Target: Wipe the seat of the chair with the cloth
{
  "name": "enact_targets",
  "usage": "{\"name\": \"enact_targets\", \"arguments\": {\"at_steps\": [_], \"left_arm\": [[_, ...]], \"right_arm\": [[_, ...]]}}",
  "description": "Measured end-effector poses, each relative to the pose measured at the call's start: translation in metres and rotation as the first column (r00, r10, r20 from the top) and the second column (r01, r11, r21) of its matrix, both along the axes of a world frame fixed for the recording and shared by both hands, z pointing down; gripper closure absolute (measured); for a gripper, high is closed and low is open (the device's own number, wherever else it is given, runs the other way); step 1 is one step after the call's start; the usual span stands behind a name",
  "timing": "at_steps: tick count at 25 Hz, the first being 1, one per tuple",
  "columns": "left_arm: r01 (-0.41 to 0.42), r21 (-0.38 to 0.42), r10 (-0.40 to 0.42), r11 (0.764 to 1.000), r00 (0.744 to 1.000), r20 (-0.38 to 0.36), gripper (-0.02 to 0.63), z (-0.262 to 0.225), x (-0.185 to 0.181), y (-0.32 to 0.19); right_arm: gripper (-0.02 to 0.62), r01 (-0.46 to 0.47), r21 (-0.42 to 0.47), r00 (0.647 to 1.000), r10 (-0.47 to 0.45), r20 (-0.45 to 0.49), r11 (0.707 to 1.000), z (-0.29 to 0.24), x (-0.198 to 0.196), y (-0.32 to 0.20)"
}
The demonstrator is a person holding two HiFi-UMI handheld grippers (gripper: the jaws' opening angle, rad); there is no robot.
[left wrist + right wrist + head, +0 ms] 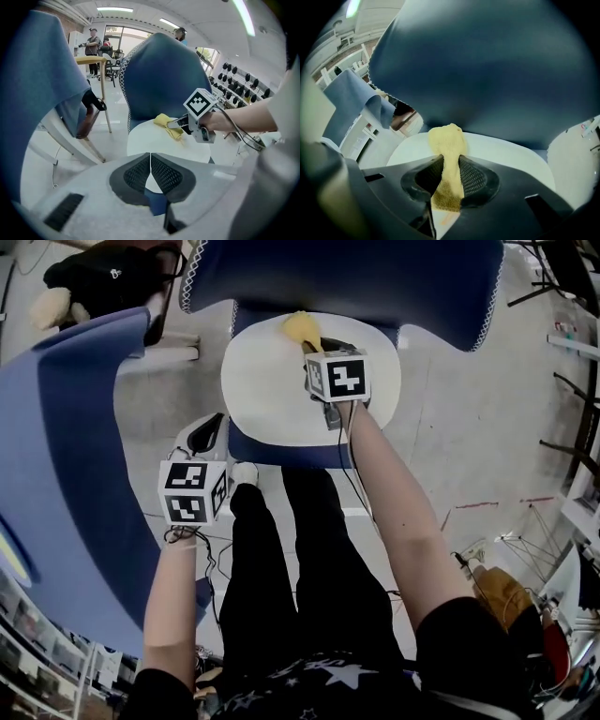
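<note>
Nearest you, your left gripper (pixel 208 435) hangs just off the front-left edge of the seat (pixel 267 390), its jaws pressed together on nothing. Further out, your right gripper (pixel 309 345) is clamped on the yellow cloth (pixel 300 327), which bunches ahead of the jaws on the white seat, near the blue backrest (pixel 356 277). Only a narrow strip looks pinched, so hard drag could pull it free. The bunched cloth may leave parts of the seat unwiped. Nothing braces the chair, so pushing could shift it.
</note>
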State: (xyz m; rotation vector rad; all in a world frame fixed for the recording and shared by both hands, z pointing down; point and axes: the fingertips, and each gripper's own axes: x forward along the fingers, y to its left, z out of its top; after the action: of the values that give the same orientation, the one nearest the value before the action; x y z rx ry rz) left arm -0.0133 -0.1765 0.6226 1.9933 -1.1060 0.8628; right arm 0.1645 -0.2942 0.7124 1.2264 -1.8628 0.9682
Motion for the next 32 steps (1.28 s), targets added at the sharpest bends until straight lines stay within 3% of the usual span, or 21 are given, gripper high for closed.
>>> {"name": "enact_targets", "arguments": {"at_steps": [6, 12, 18, 20, 25, 28, 32], "left_arm": [[-0.026, 0.001, 0.026, 1.000, 1.000, -0.007, 0.584, -0.001, 0.035, -0.017], [-0.068, 0.008, 0.068, 0.998, 0.997, -0.020, 0.584, -0.002, 0.062, -0.025], [-0.089, -0.008, 0.088, 0.996, 0.996, -0.025, 0.584, 0.002, 0.067, -0.015], [-0.088, -0.015, 0.087, 0.996, 0.996, -0.025, 0.584, 0.003, 0.063, -0.011], [-0.062, -0.016, 0.062, 0.998, 0.998, -0.017, 0.584, 0.002, 0.038, -0.004], [-0.029, -0.015, 0.029, 0.999, 0.999, -0.017, 0.584, -0.001, 0.020, 0.002], [0.000, -0.006, 0.000, 1.000, 1.000, -0.026, 0.584, -0.005, -0.002, 0.013]], "right_arm": [[0.492, -0.155, 0.009, 0.988, 0.155, -0.007, 0.988, -0.004, 0.079, 0.007], [0.492, -0.307, -0.007, 0.950, 0.306, -0.060, 0.952, -0.001, 0.148, 0.029], [0.494, -0.381, 0.009, 0.907, 0.376, -0.187, 0.924, -0.003, 0.199, 0.059], [0.494, -0.420, 0.008, 0.892, 0.414, -0.179, 0.908, -0.001, 0.205, 0.064], [0.495, -0.437, 0.027, 0.887, 0.435, -0.153, 0.899, -0.015, 0.182, 0.057], [0.497, -0.380, 0.036, 0.920, 0.381, -0.094, 0.924, -0.027, 0.135, 0.057], [0.495, -0.234, 0.022, 0.972, 0.235, -0.015, 0.972, -0.033, 0.047, 0.066]]}}
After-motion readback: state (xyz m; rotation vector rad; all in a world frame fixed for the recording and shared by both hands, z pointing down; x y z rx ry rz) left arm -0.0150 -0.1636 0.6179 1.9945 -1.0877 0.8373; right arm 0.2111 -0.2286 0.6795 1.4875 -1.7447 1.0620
